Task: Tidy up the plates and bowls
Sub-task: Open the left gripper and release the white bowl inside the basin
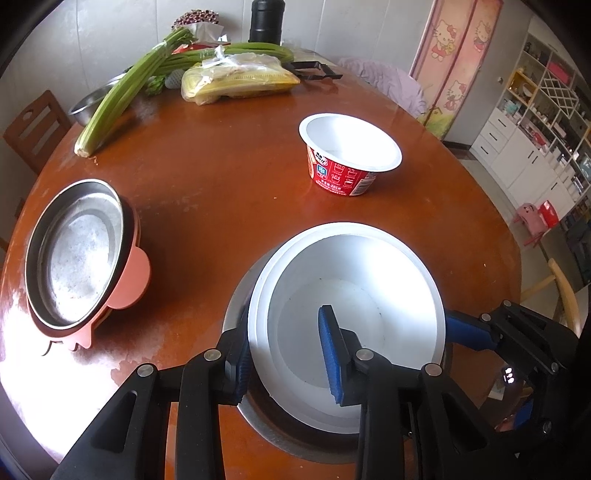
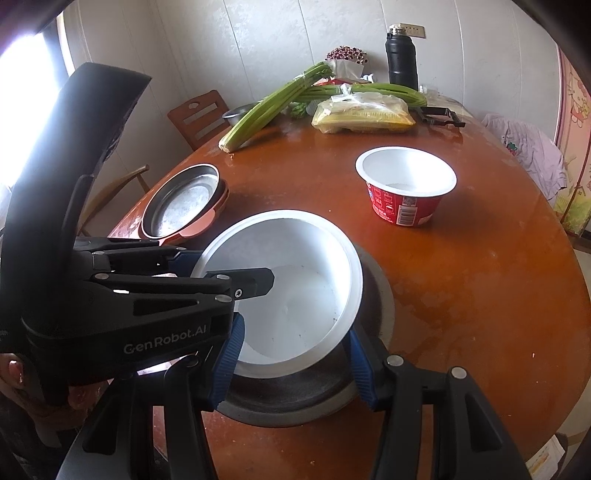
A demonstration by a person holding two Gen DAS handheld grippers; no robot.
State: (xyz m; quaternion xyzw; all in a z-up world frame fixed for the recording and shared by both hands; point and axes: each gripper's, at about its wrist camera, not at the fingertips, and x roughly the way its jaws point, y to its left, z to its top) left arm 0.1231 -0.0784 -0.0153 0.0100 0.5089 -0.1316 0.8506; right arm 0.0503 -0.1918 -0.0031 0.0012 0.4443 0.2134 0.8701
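A white bowl (image 1: pixel 354 295) (image 2: pixel 291 291) sits tilted inside a grey metal bowl (image 1: pixel 280 435) (image 2: pixel 295 398) near the front of the round table. My left gripper (image 1: pixel 288 354) has one blue pad outside the white bowl's left wall and one inside; whether the pads press the wall is not clear. My right gripper (image 2: pixel 291 354) is open, its pads on either side of the white bowl's near part. A steel plate on a pink plate (image 1: pixel 77 254) (image 2: pixel 184 203) lies at the left. A red paper bowl (image 1: pixel 347 151) (image 2: pixel 406 184) stands further back.
Celery stalks (image 1: pixel 122 92) (image 2: pixel 273 107), a bagged yellow packet (image 1: pixel 240 77) (image 2: pixel 365 110), a black flask (image 1: pixel 266 18) (image 2: pixel 400 59) and a steel basin (image 1: pixel 88 103) crowd the table's far side. Wooden chairs (image 1: pixel 33 125) (image 2: pixel 199 114) stand at the left.
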